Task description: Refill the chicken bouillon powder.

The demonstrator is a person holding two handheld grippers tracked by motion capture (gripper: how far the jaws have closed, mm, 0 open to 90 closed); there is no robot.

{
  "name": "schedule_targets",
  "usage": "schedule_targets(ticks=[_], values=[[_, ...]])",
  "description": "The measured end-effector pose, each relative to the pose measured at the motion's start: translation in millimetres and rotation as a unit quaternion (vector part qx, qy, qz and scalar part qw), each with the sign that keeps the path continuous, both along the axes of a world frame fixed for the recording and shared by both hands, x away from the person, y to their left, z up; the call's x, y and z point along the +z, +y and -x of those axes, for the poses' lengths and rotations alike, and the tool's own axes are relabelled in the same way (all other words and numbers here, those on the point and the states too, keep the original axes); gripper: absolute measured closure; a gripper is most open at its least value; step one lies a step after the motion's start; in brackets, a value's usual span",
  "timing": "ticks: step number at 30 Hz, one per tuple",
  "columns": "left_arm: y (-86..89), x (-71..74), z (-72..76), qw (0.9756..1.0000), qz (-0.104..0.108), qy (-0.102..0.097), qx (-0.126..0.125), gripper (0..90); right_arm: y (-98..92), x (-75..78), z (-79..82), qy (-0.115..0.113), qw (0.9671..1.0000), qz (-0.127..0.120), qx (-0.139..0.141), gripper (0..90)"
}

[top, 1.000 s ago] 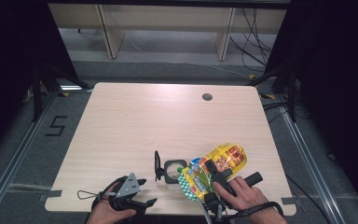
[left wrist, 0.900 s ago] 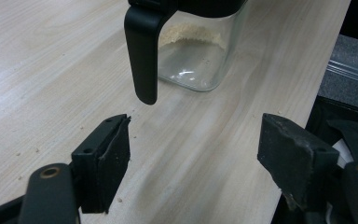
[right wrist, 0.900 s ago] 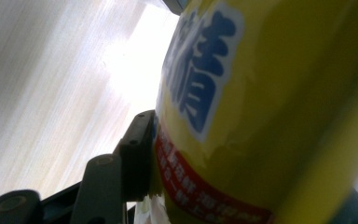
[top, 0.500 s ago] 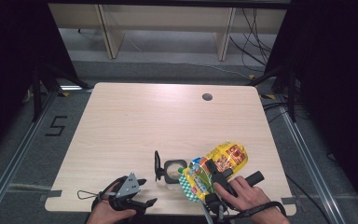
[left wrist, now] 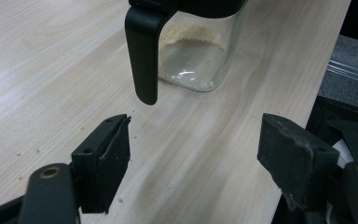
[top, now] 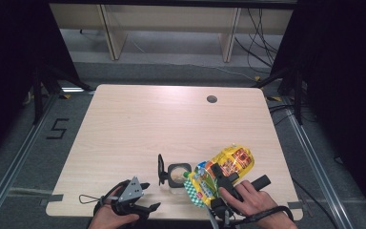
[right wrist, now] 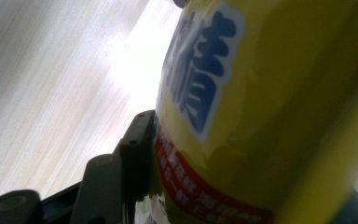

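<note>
Still, right claw (top: 218,183) clamping yellow bag (top: 221,168), unmoved

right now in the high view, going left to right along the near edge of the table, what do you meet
left gripper → glass jar with black handle → yellow bag, held in the right gripper, with the person's right hand just behind it

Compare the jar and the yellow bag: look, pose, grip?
The jar is clear glass with a black handle; the bag is printed yellow. The jar stands upright, ungripped; the bag lies tilted, clamped by the right gripper. Both sit near the table's front edge.
</note>
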State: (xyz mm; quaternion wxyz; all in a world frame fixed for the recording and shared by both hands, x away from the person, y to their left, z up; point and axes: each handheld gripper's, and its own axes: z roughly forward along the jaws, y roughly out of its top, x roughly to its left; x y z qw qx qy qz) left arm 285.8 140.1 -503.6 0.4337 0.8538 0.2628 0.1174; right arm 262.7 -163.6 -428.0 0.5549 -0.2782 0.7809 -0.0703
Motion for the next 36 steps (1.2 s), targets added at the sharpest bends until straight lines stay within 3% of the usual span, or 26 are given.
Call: schedule_targets(ticks=[4,8,16,18,19,20,25,31,33,34,36], values=[[0.4,0.3,-0.2,1.0,-0.002,-0.003,0.0,24.8,0.7,0.8,1.2,0.001,1.0,0.006,-0.005,48.9],[0.8,1.3,-0.3,0.9999,-0.004,0.009,-0.009,24.8,1.3,1.7,0.1,-0.005,0.9999,0.009,-0.002,48.9],[1.7,2.5,-0.7,0.9998,-0.016,0.003,-0.007,24.8,2.7,3.5,-0.3,-0.006,0.9999,0.015,-0.002,49.1],[-0.3,1.5,0.9,0.9999,0.004,0.012,-0.005,24.8,3.2,3.7,-0.2,-0.007,0.9998,0.018,-0.004,49.2],[0.0,0.8,-0.5,1.0,-0.009,-0.001,-0.002,24.8,3.1,3.7,-0.3,-0.009,0.9998,0.02,-0.001,49.3],[0.8,2.0,-0.3,0.9999,-0.009,0.008,-0.008,24.8,3.5,4.3,-0.2,-0.007,0.9998,0.02,-0.003,49.4],[-0.6,0.5,0.5,0.9999,0.009,0.006,-0.003,24.8,4.4,4.5,-0.3,-0.011,0.9997,0.024,0.002,49.4],[-0.3,1.3,0.7,0.9999,0.003,0.01,-0.004,24.8,4.9,5.0,0.1,-0.011,0.9995,0.029,0.002,49.4],[1.2,1.8,-0.6,0.9999,-0.012,0.005,-0.008,24.8,5.6,5.9,0.1,-0.012,0.9994,0.031,0.002,49.5],[0.0,1.3,0.5,0.9999,0.0,0.009,-0.005,24.8,5.4,6.2,-0.2,-0.014,0.9994,0.032,0.005,49.5],[0.4,1.6,0.3,0.9999,-0.003,0.009,-0.007,24.8,5.4,6.5,-0.3,-0.015,0.9992,0.035,0.004,50.1]])
